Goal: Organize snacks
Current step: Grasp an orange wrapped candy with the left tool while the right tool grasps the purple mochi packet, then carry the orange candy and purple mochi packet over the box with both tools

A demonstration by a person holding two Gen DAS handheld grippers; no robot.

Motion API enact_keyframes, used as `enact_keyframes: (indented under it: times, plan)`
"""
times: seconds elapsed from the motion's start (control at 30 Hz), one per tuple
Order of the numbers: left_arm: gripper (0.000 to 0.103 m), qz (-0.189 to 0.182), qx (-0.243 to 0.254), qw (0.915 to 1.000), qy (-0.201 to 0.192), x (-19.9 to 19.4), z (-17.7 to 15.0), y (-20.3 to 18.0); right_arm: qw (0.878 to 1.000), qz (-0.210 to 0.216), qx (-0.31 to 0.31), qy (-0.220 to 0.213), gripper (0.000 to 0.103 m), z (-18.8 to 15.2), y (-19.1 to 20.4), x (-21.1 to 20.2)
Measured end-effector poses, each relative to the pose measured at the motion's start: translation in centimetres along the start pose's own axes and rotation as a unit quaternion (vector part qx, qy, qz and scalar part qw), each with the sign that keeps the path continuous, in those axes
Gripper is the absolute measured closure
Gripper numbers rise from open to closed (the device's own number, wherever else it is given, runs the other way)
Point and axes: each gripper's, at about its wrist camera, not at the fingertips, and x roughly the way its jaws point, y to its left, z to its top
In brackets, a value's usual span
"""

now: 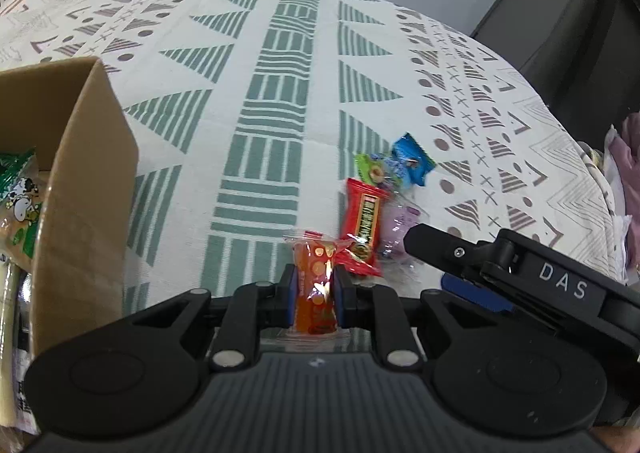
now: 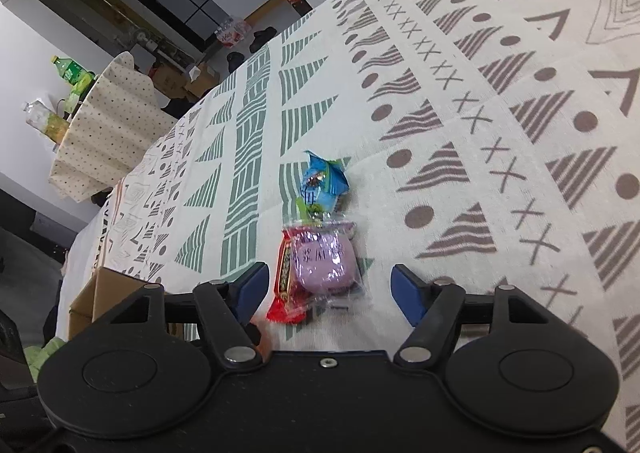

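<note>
Left wrist: left gripper fingers clamp orange translucent jelly snack; right gripper fingers spread, empty.

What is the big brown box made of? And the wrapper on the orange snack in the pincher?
The brown box looks like plain cardboard: dull, tan, with stiff flat flaps. The orange snack, pinched in the left gripper, seems wrapped in thin shiny plastic film: it glints, and its crimped ends look see-through.

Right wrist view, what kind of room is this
Probably a home living or dining area: a patterned tablecloth covers the table, a second cloth-draped table holds drink bottles, and shoes sit on the floor beyond.
</note>
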Motion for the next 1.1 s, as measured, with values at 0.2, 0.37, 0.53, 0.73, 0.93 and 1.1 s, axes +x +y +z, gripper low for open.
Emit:
enact_keyframes:
  times: [0.2, 0.37, 0.53, 0.73, 0.93, 1.1]
  plan:
    - [0.086, 0.000, 0.001, 1.0000, -0.002, 0.0, 0.7, 0.7, 1.000, -0.012, -0.014, -0.014, 0.038, 0.1, 0.8, 1.1]
    - [0.086, 0.003, -0.003, 1.0000, -0.002, 0.1, 1.2, 1.3, 0.999, -0.029, -0.033, 0.004, 0.066, -0.2, 1.3, 1.9]
    - [0.086, 0.005, 0.004, 1.0000, -0.005, -0.2, 1.0, 1.5, 0.999, -0.024, -0.030, 0.020, 0.071, -0.4, 1.4, 1.1]
    - [0.086, 0.011, 0.004, 0.9998, -0.014, -1.7, 0.6, 1.2, 1.000, 0.000, -0.030, 0.006, 0.071, -0.3, 2.2, -0.9]
    - [0.086, 0.021, 0.003, 0.9990, -0.039, -4.3, 0.6, 1.0, 0.999, 0.023, -0.032, -0.006, 0.071, -0.4, 2.7, -2.6]
    - [0.086, 0.028, 0.006, 0.9978, -0.059, -6.6, 0.3, 0.6, 0.998, 0.042, -0.033, -0.019, 0.071, -0.4, 3.5, -4.1]
